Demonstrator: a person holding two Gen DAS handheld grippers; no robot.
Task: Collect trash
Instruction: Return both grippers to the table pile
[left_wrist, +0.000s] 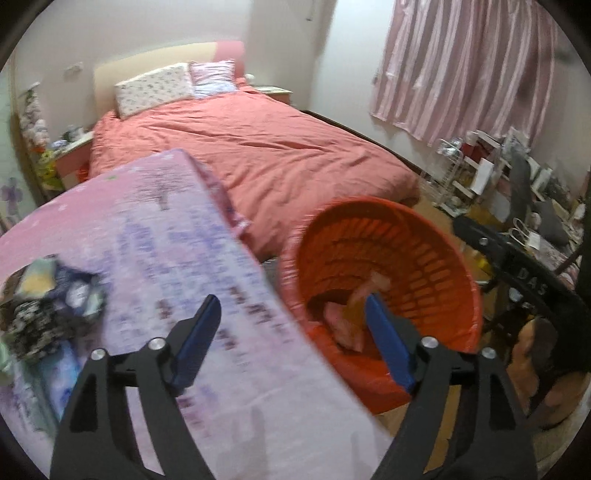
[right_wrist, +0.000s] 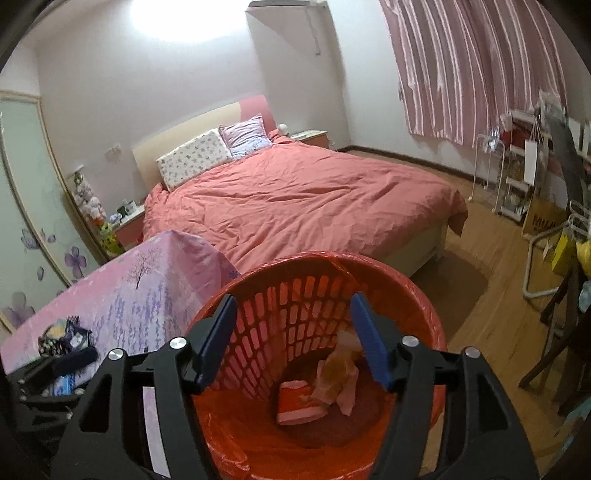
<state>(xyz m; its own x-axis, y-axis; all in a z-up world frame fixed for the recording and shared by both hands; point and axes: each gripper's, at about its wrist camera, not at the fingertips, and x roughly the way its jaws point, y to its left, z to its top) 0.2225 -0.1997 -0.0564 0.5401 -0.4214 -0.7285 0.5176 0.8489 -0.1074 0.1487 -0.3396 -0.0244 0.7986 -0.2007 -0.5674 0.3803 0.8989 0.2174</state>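
Trash (right_wrist: 334, 380) lies at the bottom of the red lattice bin (right_wrist: 424, 306) standing on the wood floor between the pink bed (right_wrist: 295, 199) and the lavender-covered table (right_wrist: 147, 288), and from where I stand it looks like crumpled wrappers and a flattened pink packet, light, soft and easily crushed, best pinched at a loose fold. More scraps (left_wrist: 55, 295) sit at the table's near end, probably just as flimsy. Both tools gape with nothing between the blue pads: the right gripper (right_wrist: 291, 339) over the bin's mouth, the left gripper (left_wrist: 291, 343) straddling table edge and bin rim
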